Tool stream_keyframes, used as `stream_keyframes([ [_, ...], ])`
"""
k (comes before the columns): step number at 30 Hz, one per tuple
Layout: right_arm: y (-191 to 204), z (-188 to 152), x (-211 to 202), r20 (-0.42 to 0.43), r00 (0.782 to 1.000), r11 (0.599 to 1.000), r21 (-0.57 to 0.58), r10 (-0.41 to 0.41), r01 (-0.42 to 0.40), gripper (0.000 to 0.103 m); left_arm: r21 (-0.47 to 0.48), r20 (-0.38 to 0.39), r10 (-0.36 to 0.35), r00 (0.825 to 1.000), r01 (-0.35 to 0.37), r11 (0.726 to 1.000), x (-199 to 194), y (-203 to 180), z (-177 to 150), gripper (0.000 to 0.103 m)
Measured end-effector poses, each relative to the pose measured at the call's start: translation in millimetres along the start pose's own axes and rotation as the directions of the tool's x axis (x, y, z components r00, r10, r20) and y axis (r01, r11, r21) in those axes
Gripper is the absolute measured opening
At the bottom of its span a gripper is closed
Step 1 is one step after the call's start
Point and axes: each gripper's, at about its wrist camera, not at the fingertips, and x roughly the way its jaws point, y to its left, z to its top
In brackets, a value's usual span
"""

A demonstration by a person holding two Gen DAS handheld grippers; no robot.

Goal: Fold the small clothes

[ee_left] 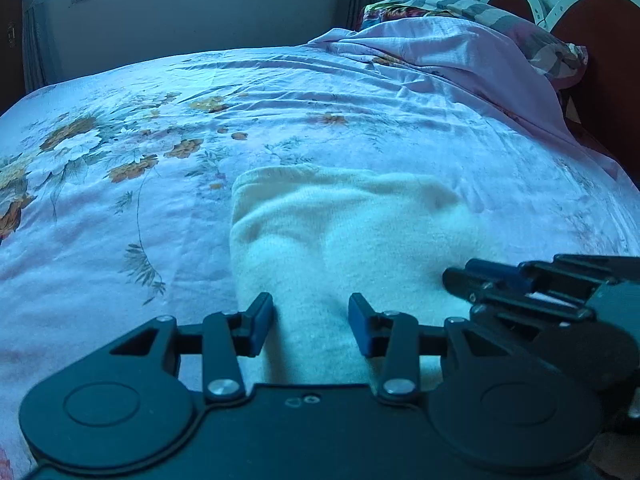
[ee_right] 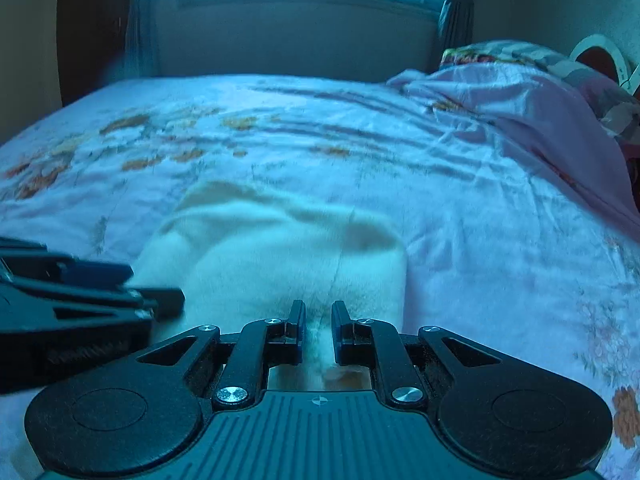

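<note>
Left wrist view: left hand-held gripper (ee_left: 311, 322) gapes over cream garment (ee_left: 340, 216); right hand-held gripper (ee_right: 318, 330), angled downward, pinches it.

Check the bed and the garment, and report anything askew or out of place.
The cream garment lies roughly square on the floral bedsheet, though its far edge is uneven and lumpy. A pink blanket lies rumpled at the bed's far right. Nothing looks spilled or damaged.

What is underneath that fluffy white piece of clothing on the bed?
The white garment lies on the floral bedsheet, which shows all around it. Whether anything else sits beneath it, or between its layers, cannot be seen, since the cloth itself covers that.
</note>
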Motion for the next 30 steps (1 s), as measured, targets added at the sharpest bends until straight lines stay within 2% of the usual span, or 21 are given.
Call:
stream_keyframes([
  [3,0.8,-7.0,-3.8,0.000,1.000,0.999,-0.032,-0.020,0.020,0.011,0.027,-0.012,0.000,1.000,0.000,1.000,-8.8,-5.9,-5.6,0.039],
  [5,-1.8,-6.5,-13.0,0.006,1.000,1.000,0.007,-0.014,0.014,0.011,0.026,-0.020,-0.003,1.000,0.004,1.000,-13.8,-6.7,-8.7,0.039],
  [7,-3.0,-11.3,-30.1,0.047,0.999,0.999,0.043,0.013,-0.015,0.012,0.020,-0.023,-0.005,1.000,0.006,1.000,-18.9,-6.7,-12.7,0.039],
  [10,6.7,-27.6,-46.0,0.056,0.997,0.999,-0.010,0.052,-0.052,0.012,0.017,-0.023,-0.002,1.000,0.003,1.000,-25.1,-8.9,-20.1,0.039],
  [13,12.5,-46.3,-48.0,0.028,0.999,0.997,-0.072,0.030,-0.028,0.011,0.018,-0.025,-0.005,1.000,0.005,1.000,-32.3,-13.5,-29.6,0.039],
  [15,8.5,-48.4,-54.4,0.027,0.999,0.999,-0.047,0.029,-0.028,0.012,0.037,-0.023,0.001,1.000,0.000,0.999,-37.8,-17.3,-35.8,0.039],
  [18,4.0,-52.0,-79.8,0.081,0.996,0.999,0.014,0.048,-0.050,0.012,0.041,-0.022,-0.002,1.000,0.003,0.999,-47.7,-18.0,-44.3,0.039],
  [20,10.9,-61.4,-93.3,0.093,0.993,0.998,-0.022,0.068,-0.066,0.012,0.026,-0.026,-0.015,1.000,0.016,1.000,-54.1,-17.2,-50.5,0.039],
  [23,26.5,-82.3,-97.4,0.072,0.996,0.992,-0.122,0.047,-0.038,0.012,0.019,-0.051,-0.032,0.998,0.033,0.999,-58.0,-17.6,-63.8,0.040],
  [25,28.2,-96.6,-88.9,0.041,0.999,0.990,-0.144,0.012,-0.006,0.012,0.023,-0.056,-0.035,0.998,0.036,0.999,-58.7,-18.2,-71.5,0.040],
  [30,34.6,-100.8,-88.1,0.047,0.998,0.978,-0.203,-0.040,0.049,0.011,-0.016,-0.045,-0.054,0.998,0.054,0.998,-71.8,-11.9,-75.4,0.040],
])
